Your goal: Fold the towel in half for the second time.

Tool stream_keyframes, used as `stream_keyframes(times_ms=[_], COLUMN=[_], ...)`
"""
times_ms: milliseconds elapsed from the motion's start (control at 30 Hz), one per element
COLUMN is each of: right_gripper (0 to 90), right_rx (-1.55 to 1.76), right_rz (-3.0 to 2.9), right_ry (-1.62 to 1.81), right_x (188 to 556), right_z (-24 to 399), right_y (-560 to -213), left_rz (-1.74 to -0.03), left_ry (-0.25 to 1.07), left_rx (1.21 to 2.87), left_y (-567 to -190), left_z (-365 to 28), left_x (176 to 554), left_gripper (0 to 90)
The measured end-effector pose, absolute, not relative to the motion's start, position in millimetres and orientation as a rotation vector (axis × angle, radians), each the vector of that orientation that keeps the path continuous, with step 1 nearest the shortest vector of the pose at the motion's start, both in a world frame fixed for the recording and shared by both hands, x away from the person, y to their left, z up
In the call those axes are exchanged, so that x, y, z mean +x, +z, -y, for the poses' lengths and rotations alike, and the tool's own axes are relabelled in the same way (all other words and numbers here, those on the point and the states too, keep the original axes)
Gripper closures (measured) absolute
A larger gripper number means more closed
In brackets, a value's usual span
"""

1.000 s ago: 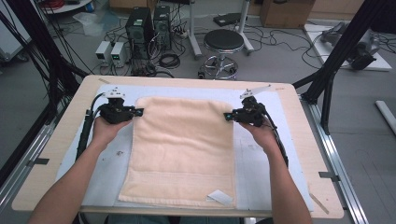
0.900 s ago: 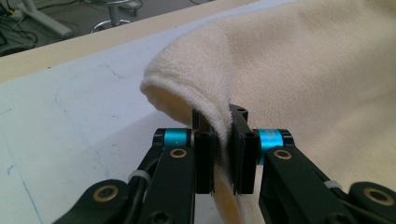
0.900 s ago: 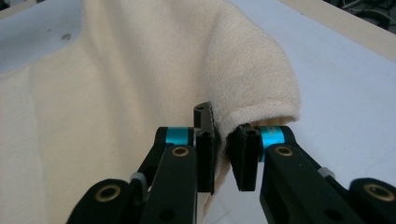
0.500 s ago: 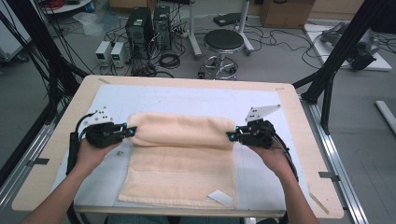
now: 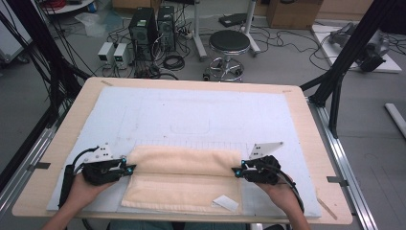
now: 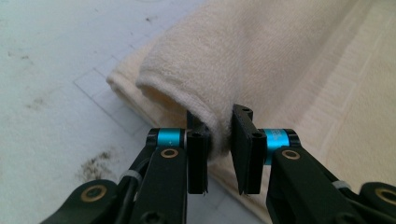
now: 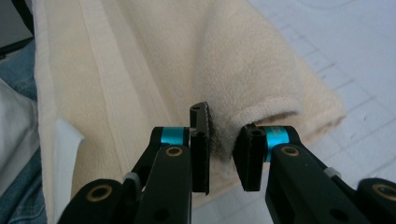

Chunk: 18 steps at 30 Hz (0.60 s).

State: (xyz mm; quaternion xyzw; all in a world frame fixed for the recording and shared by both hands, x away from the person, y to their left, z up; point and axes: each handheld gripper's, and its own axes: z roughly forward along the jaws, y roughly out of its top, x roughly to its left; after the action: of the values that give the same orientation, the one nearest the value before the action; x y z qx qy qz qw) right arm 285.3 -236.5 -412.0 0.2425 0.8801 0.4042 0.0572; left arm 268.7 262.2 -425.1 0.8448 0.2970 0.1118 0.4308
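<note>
Soft, floppy towel point(image 5: 184, 179) – best held by its folded edge corners; left gripper point(image 5: 129, 167) and right gripper point(image 5: 235, 170), jaws just easing open, loosely straddle it

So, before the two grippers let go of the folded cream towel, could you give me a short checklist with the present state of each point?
1. Left gripper has the cream terry towel edge between its jaws, which have just been opening: ok, cloth is there; whether the pads press, cannot tell.
2. Right gripper likewise at the other end, jaws just opening, cloth between them: ok; whether they press, cannot tell.
3. Folded-over part lies level from side to side in the high view: ok.
4. Folded edge lined up with the near hem: not ok, a strip of the lower layer shows.
5. Small white label at the near right corner not caught in the fold: ok.
6. Towel fully on the pale blue mat: ok.
</note>
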Motion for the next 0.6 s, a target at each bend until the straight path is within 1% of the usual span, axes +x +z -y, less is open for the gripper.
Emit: stream_keyframes(times_ms=[33,133,233,333,367,467,533,600], right_gripper=[76.1,67.8,58.5,51.5,49.8,44.7,42.9,41.5], right_rx=[0.747,0.763,0.810,0.812,0.816,0.791,0.775,0.781], right_rz=[-2.670,-2.664,-2.631,-2.603,-2.596,-2.591,-2.602,-2.630], right_ry=[1.215,1.192,1.223,1.233,1.220,1.210,1.209,1.197], right_x=[284,282,282,285,287,297,305,313], right_z=[237,243,251,252,251,244,238,234], right_y=[-414,-414,-409,-400,-397,-390,-389,-390], left_rz=[-0.741,-0.749,-0.753,-0.745,-0.743,-0.725,-0.721,-0.726], left_ry=[0.272,0.254,0.261,0.276,0.288,0.302,0.313,0.293], left_rx=[2.114,2.114,2.096,2.084,2.083,2.082,2.075,2.070], left_y=[-425,-424,-418,-410,-407,-400,-397,-398], left_z=[-263,-269,-274,-272,-270,-263,-257,-252], left_x=[267,263,264,271,274,287,296,306], left_gripper=[75.1,68.4,58.0,50.0,47.7,44.5,41.5,39.0])
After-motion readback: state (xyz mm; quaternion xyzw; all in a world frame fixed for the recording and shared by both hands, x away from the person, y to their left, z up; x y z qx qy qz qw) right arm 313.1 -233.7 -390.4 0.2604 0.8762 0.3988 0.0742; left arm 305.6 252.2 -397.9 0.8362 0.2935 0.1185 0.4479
